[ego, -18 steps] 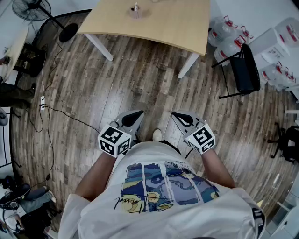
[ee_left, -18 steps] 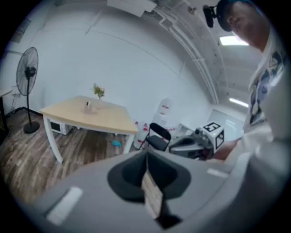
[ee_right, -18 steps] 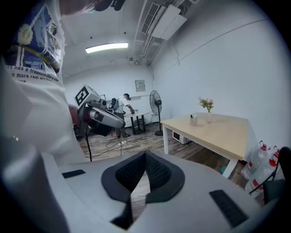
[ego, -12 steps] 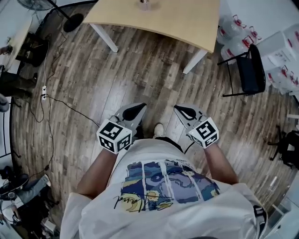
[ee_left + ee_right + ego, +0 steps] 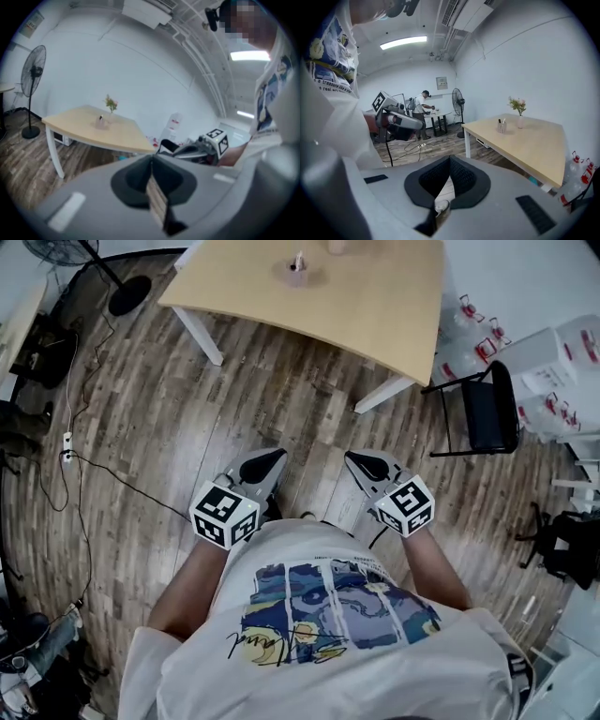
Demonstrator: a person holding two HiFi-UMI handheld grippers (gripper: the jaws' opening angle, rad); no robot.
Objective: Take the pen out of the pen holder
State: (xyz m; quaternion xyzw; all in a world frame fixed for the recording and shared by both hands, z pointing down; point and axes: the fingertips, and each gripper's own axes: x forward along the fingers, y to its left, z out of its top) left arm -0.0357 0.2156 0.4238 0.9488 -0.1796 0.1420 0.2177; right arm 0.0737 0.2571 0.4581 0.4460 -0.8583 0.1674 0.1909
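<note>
A small clear pen holder (image 5: 297, 274) with a pen (image 5: 299, 259) standing in it sits on the light wooden table (image 5: 375, 287), far ahead of me. Both gripper views show the pen holder (image 5: 100, 123) (image 5: 502, 126) small and distant. My left gripper (image 5: 268, 463) and right gripper (image 5: 361, 465) are held close to my body over the wooden floor, side by side. Both are shut and hold nothing. The left gripper's jaws (image 5: 151, 161) meet at the tips, as do the right gripper's (image 5: 450, 161).
A vase of flowers (image 5: 519, 119) stands on the table behind the pen holder. A black chair (image 5: 492, 399) and water jugs (image 5: 469, 315) are to the table's right. A fan base (image 5: 129, 294) and a floor cable (image 5: 94, 465) lie left. A person (image 5: 423, 107) works at a far table.
The head view has shifted a little, so the table and pen holder sit slightly lower and further right. Both grippers stay shut in front of my body.
</note>
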